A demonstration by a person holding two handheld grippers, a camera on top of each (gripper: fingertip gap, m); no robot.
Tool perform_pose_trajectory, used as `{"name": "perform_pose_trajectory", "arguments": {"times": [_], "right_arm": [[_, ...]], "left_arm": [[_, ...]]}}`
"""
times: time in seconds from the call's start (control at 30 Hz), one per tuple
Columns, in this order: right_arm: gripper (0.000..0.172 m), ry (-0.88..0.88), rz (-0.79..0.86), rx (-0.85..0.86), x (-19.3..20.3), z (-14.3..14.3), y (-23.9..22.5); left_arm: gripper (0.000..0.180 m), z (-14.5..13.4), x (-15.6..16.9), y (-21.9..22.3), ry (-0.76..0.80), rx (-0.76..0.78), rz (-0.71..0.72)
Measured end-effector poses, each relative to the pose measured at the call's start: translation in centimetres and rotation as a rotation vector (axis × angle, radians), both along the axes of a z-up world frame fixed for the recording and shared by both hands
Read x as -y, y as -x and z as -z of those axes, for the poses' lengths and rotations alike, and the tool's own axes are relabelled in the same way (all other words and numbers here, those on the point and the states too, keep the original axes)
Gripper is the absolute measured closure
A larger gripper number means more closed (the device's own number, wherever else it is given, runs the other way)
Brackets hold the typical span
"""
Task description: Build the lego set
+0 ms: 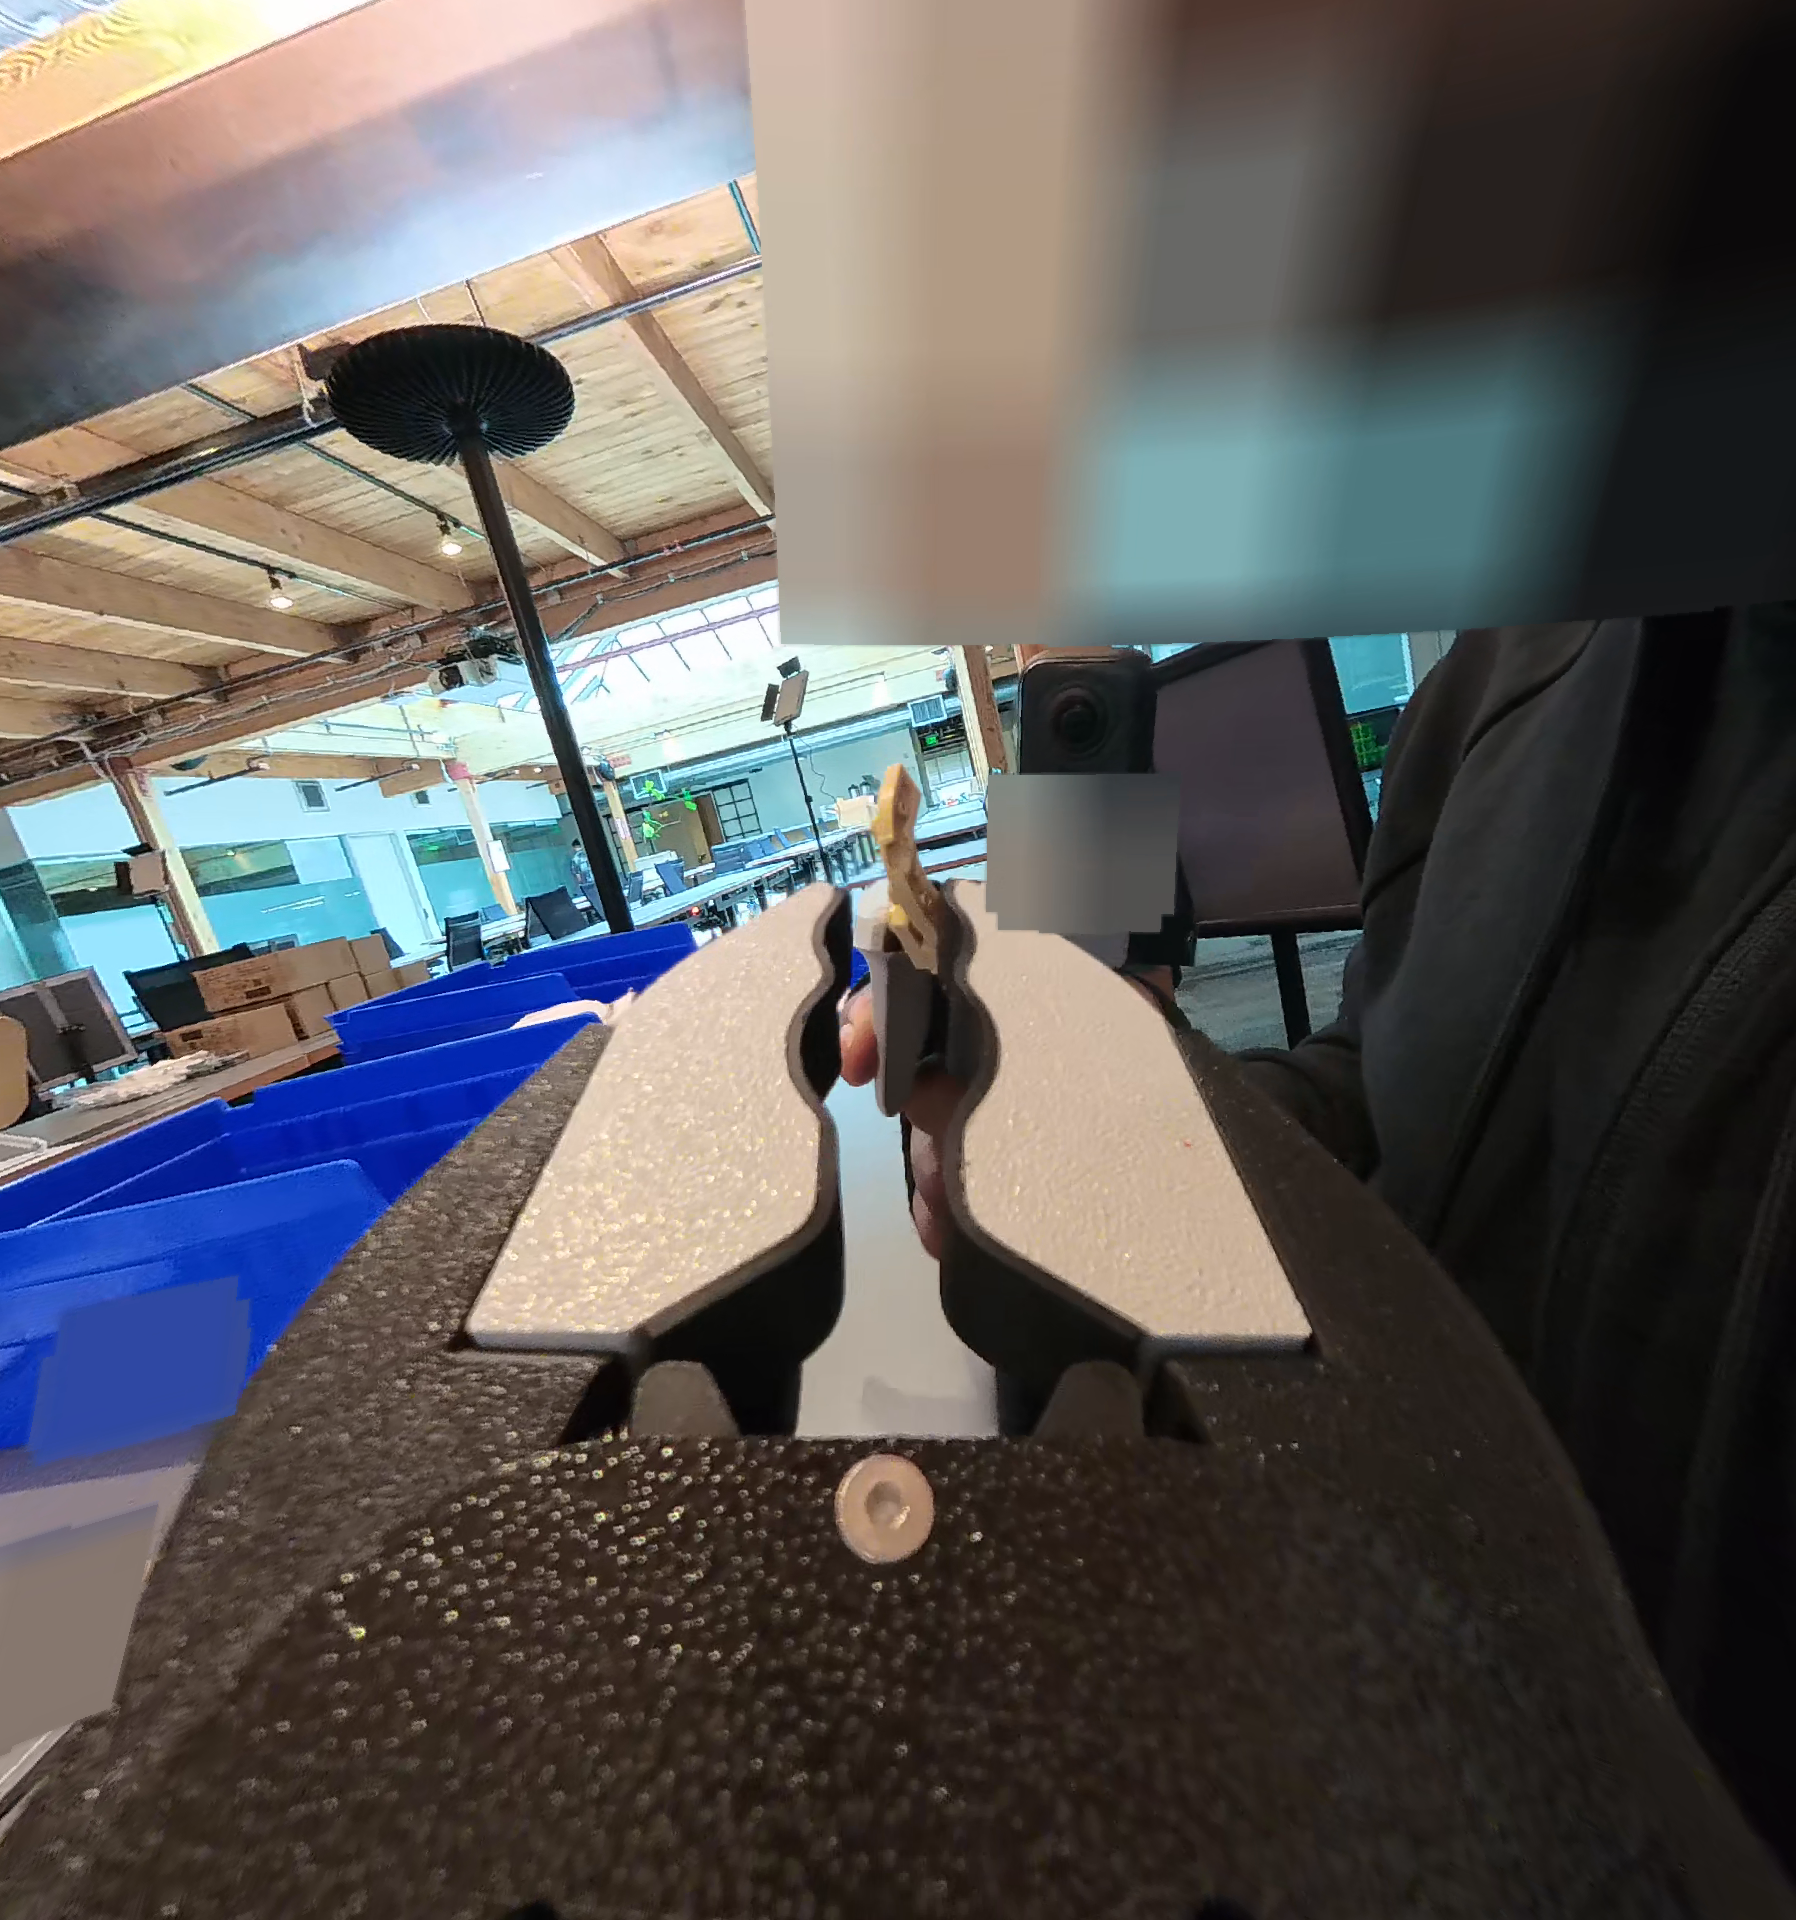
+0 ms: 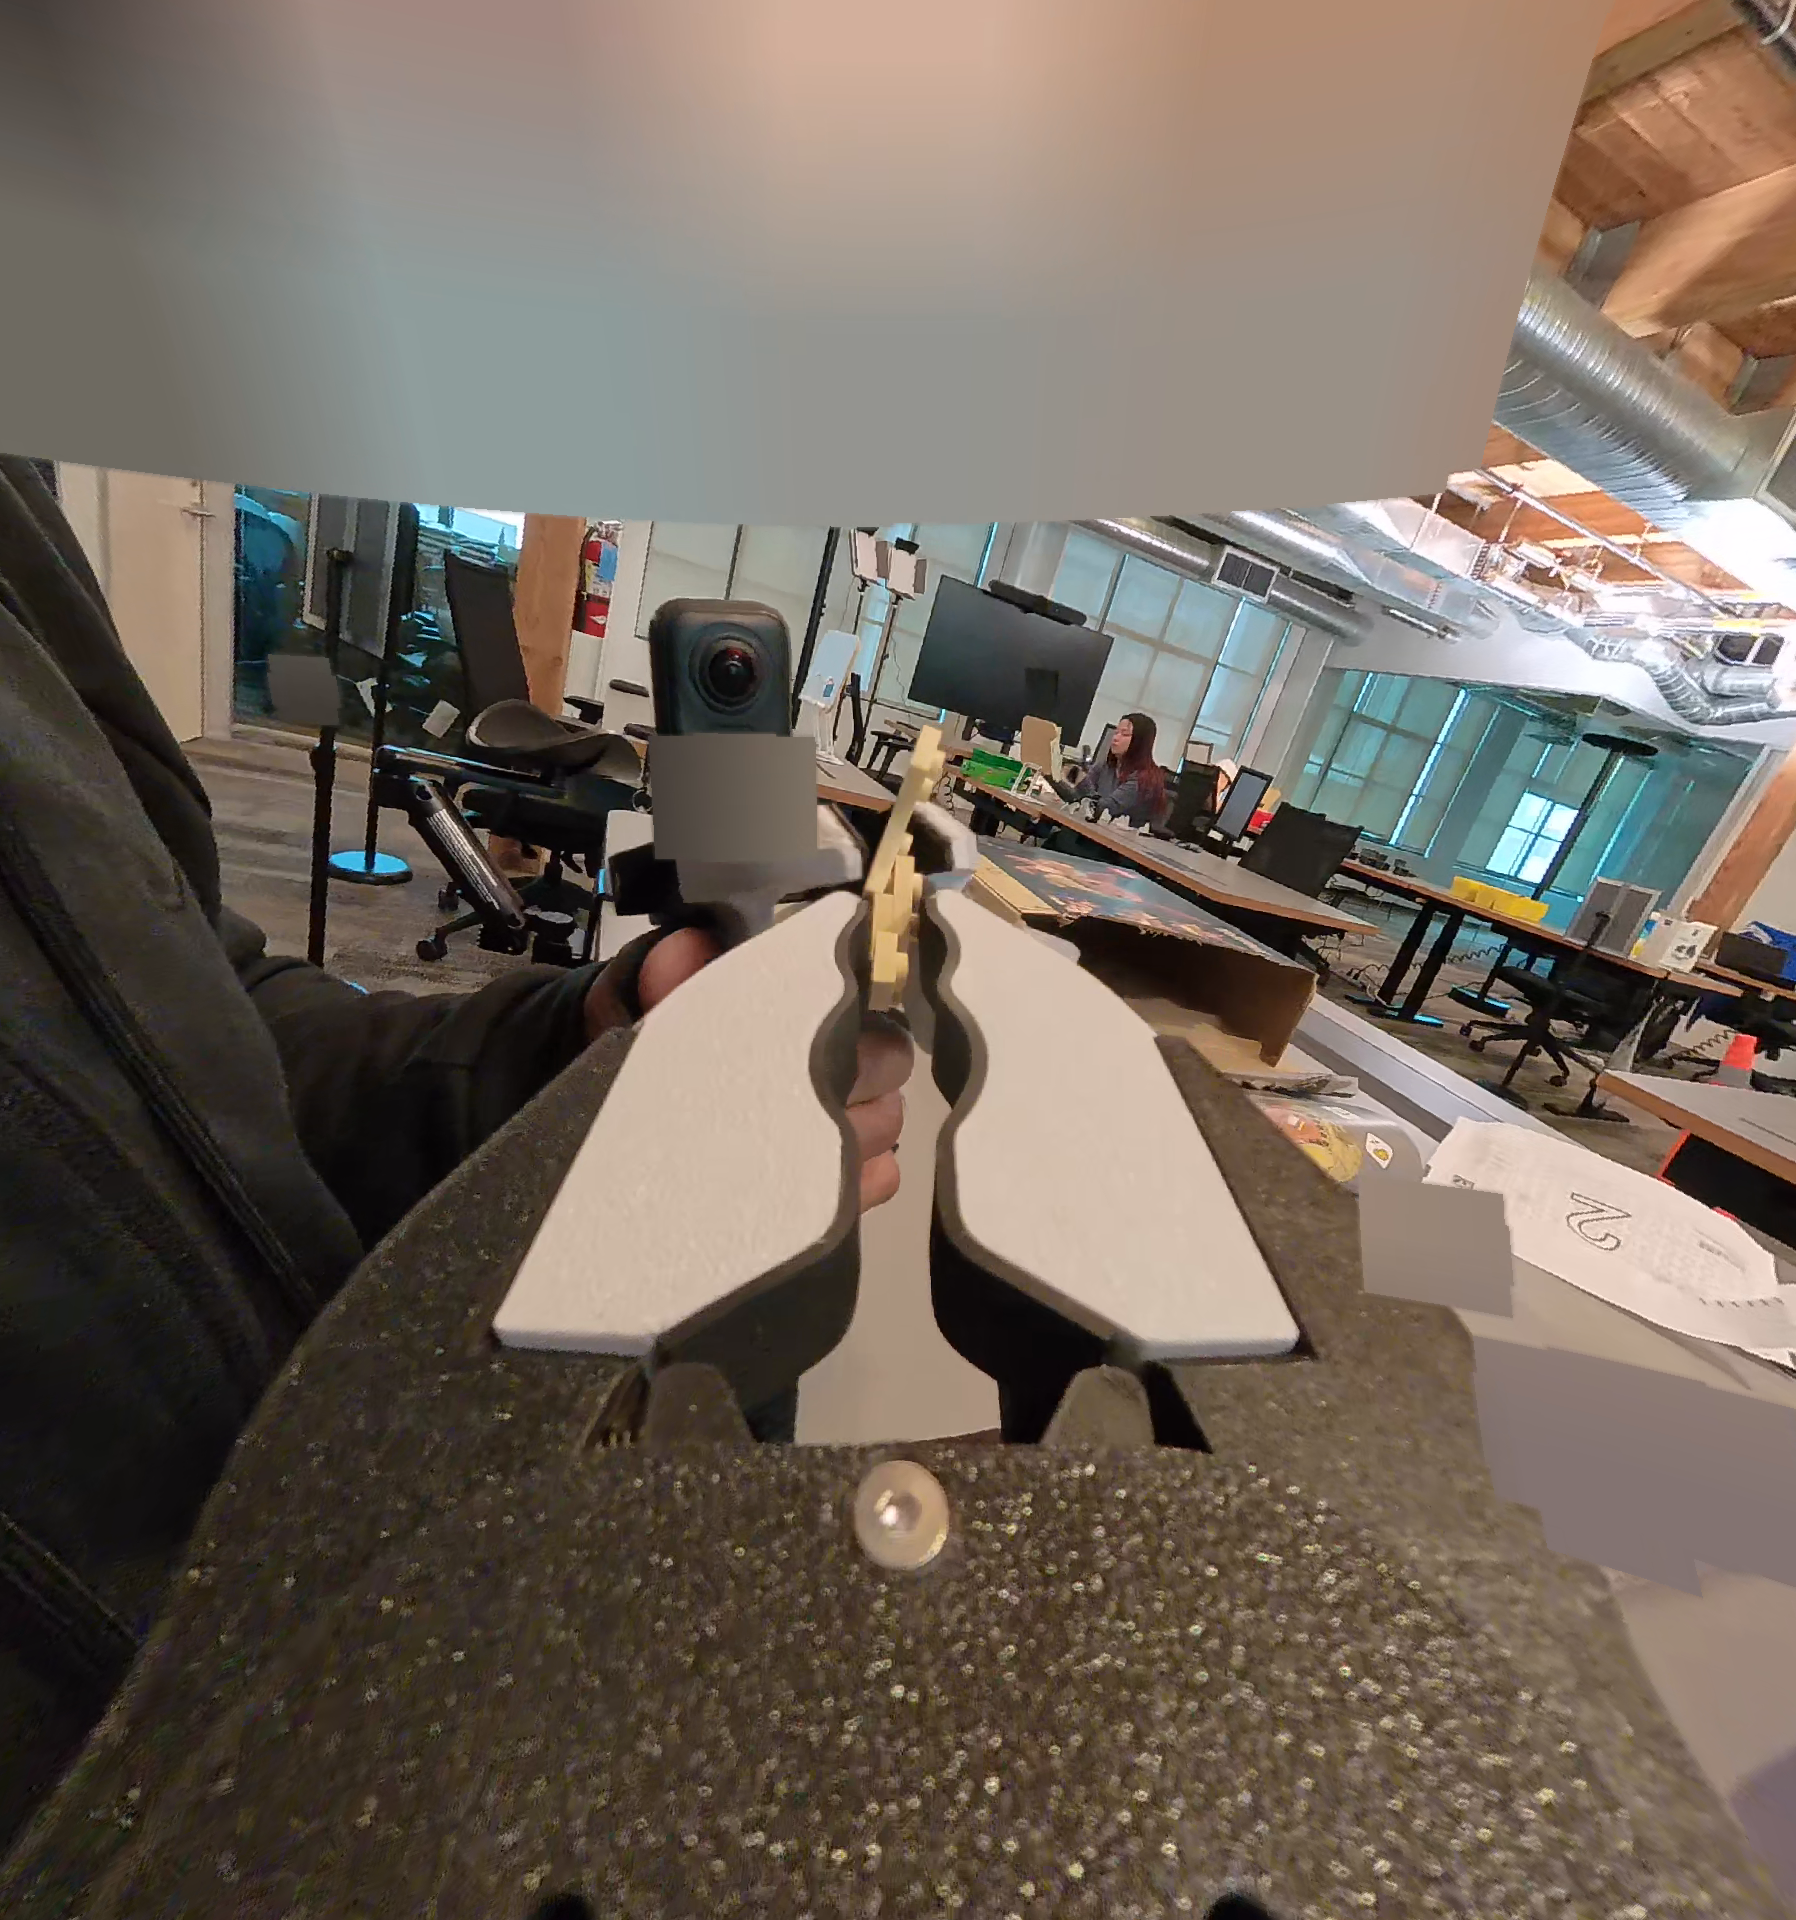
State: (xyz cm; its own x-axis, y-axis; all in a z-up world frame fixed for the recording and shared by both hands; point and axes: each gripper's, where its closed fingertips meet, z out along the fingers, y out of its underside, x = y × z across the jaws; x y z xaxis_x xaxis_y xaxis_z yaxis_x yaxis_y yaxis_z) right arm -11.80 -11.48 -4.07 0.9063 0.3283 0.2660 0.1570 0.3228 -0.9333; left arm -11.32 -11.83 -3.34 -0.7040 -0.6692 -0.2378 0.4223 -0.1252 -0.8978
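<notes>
A flat tan piece with knobbed edges [image 2: 889, 935] stands upright between the two grippers, which face each other. My right gripper [image 2: 892, 920] is shut on its lower part, with both pads pressed against it. In the left wrist view the piece [image 1: 896, 831] sticks up past my left gripper [image 1: 896, 909]. It leans on the right finger [image 1: 977, 956], and a gap shows at the left finger, so the left gripper is open around it. The right gripper's grey fingers [image 1: 899, 1029] show edge-on between them. The left gripper's white fingertips [image 2: 944, 826] flank the piece's upper part.
Blue bins [image 1: 198, 1226] lie to the left. A cardboard box with a colourful print [image 2: 1164, 935] and loose papers [image 2: 1621, 1236] lie on the table to the right. The person's dark jacket [image 1: 1600, 1039] is close behind. Someone sits at a far desk [image 2: 1122, 774]. The tips of both grippers are at nearly the same place.
</notes>
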Motion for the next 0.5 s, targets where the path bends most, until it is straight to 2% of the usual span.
{"name": "perform_pose_trajectory", "arguments": {"times": [0.5], "right_arm": [[0.164,0.021,-0.01,-0.015,-0.21,0.09,0.45]], "left_arm": [[0.173,0.17,0.29,0.35,-0.02,0.001,0.028]]}}
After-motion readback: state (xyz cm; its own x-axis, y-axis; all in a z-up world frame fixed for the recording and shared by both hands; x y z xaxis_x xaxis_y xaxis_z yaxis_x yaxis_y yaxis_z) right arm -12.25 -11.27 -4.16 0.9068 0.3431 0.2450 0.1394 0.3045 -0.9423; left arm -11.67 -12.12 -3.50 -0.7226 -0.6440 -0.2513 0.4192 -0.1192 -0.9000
